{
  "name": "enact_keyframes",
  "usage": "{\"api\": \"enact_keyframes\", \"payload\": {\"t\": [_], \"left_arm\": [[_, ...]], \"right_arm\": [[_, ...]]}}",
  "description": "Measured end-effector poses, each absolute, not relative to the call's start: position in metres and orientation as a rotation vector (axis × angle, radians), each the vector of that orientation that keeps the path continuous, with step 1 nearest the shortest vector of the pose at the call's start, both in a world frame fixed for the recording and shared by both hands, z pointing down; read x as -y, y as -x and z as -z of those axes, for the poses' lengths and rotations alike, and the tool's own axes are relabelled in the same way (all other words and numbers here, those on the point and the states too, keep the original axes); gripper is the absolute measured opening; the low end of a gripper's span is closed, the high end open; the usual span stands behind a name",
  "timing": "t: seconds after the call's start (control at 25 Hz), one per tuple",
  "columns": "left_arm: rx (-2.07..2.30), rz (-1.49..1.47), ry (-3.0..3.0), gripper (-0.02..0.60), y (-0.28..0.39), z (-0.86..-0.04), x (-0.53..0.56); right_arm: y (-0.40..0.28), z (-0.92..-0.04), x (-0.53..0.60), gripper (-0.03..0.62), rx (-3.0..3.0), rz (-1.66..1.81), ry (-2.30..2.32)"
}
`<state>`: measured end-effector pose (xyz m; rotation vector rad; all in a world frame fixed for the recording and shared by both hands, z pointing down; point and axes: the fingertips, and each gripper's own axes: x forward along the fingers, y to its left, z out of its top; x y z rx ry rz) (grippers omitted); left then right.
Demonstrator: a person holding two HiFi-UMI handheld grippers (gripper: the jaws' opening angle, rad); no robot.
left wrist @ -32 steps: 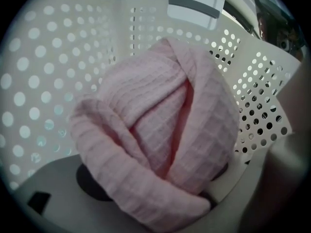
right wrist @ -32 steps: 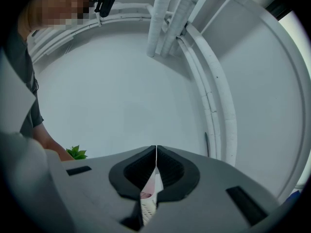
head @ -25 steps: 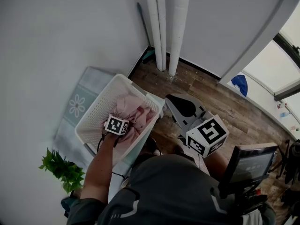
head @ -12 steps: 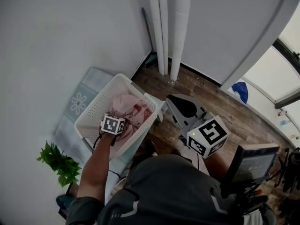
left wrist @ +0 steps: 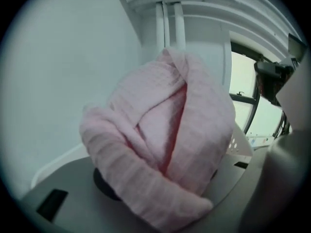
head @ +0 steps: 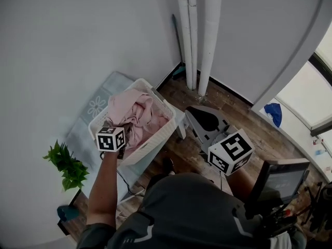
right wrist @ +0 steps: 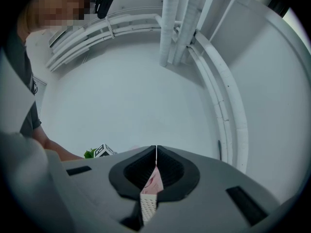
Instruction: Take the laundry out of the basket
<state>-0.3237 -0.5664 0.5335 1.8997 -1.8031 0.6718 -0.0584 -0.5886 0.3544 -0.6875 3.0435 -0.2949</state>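
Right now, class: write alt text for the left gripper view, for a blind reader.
A bunched pink cloth fills the frame, pinched in the left gripper's jaws; behind it, a white wall, pipes and a window.

A leafy plant [head: 66, 165] sits just left of the left gripper [head: 115, 132]. White pipes [head: 199, 30] rise well beyond the right gripper [head: 198, 119]; a blue object [head: 274, 113] lies to its right.

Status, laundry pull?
Left gripper jaws just closed on pink waffle-knit cloth, partly out of white perforated plastic basket. Right gripper shut, empty. Nothing blocking.
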Motion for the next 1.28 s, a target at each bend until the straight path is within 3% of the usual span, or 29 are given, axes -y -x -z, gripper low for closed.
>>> {"api": "enact_keyframes", "payload": {"t": [0.68, 1.28], "left_arm": [[2.368, -0.137, -1.875, 0.249, 0.312, -0.337, 0.456], [2.631, 0.241, -1.871, 0.25, 0.317, -0.204, 0.319]], "right_arm": [[0.045, -0.347, 0.538, 0.018, -3.082, 0.273, 0.379], [0.096, -0.328, 0.484, 0.018, -3.085, 0.216, 0.182]]}}
